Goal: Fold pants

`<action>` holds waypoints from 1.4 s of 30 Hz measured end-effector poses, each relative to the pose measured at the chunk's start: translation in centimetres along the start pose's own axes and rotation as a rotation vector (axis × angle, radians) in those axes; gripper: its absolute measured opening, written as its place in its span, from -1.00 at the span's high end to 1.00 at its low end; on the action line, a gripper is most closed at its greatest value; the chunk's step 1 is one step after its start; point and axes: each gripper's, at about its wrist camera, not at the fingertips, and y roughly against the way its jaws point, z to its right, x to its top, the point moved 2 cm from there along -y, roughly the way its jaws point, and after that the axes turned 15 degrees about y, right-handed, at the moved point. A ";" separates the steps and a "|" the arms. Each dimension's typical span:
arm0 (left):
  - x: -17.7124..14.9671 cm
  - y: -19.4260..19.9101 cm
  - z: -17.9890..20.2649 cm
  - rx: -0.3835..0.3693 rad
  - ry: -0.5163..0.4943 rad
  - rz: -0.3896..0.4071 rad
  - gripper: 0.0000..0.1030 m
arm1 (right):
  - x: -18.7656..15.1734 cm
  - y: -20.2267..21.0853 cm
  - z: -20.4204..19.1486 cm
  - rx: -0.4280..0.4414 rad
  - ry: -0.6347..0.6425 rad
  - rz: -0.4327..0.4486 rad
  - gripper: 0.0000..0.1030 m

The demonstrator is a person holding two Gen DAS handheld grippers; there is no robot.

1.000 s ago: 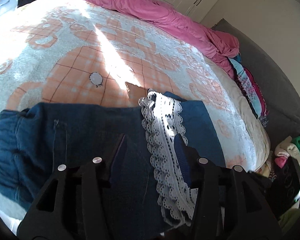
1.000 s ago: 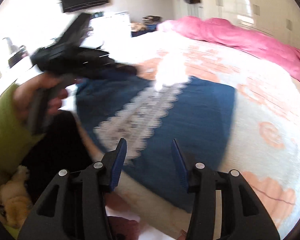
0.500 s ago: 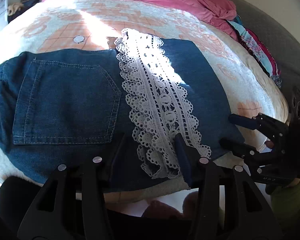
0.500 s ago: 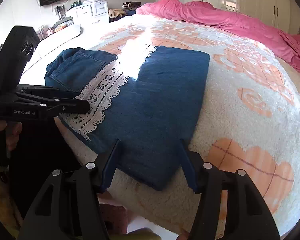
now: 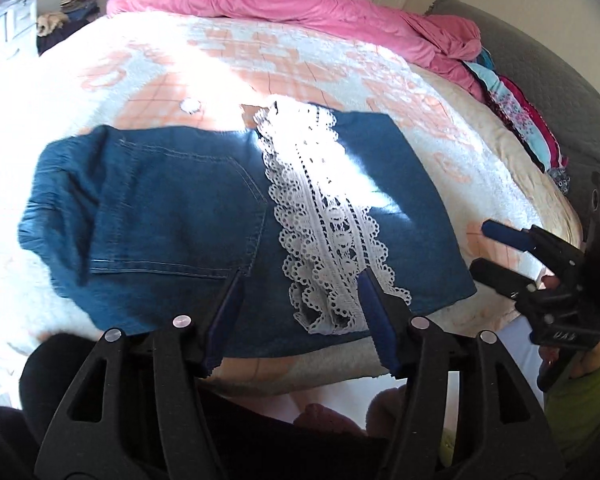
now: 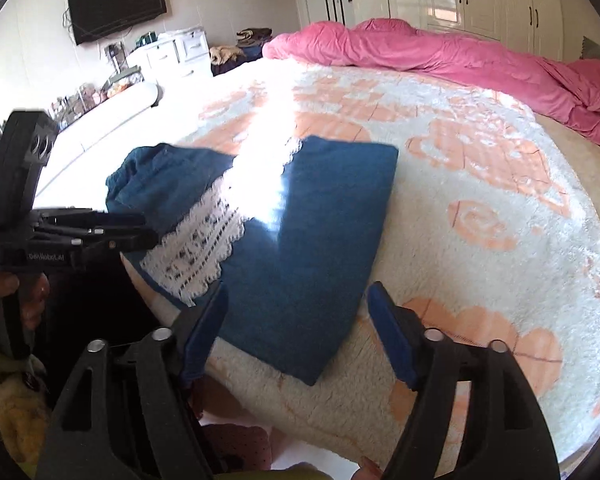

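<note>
Because the wide bed under its fluffy white blanket with orange checked patterns (image 5: 340,60) gives a soft, yielding base, anything laid on it will sink a little and resist sliding. On the near edge of that blanket, around six o'clock in both wrist views, lie the dark blue denim pants (image 5: 172,216), already doubled over so that the leg end trimmed with white lace (image 5: 324,232) rests across the seat, beside the back pocket at nine o'clock of the trim. I judge the denim moderately heavy, limp yet thick enough to hold a crease, not slippery and not fragile; the lace is the delicate part and may snag. The sound places to pinch look like the plain folded edge at three o'clock or the gathered waistband at nine o'clock, taking all layers together. The left gripper (image 5: 300,304) hovers over the near hem with its fingers spread wide, holding nothing. The right gripper (image 6: 296,320) hangs just short of the near corner, likewise wide and empty. No container shows close by; a white drawer unit (image 6: 176,52) stands at eleven o'clock, its contents hidden.
</note>
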 end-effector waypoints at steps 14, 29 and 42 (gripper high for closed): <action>0.8 4.4 0.3 0.053 -0.001 0.115 -0.51 | 3.4 2.3 -0.2 -0.019 -0.010 0.076 -0.80; 2.1 6.1 -5.6 0.136 0.129 0.160 -0.81 | 9.6 0.3 -2.4 0.014 0.068 0.092 -0.88; 2.4 5.8 -14.8 0.106 0.346 0.129 -0.81 | 16.9 -7.7 -8.5 0.170 0.223 0.008 -0.88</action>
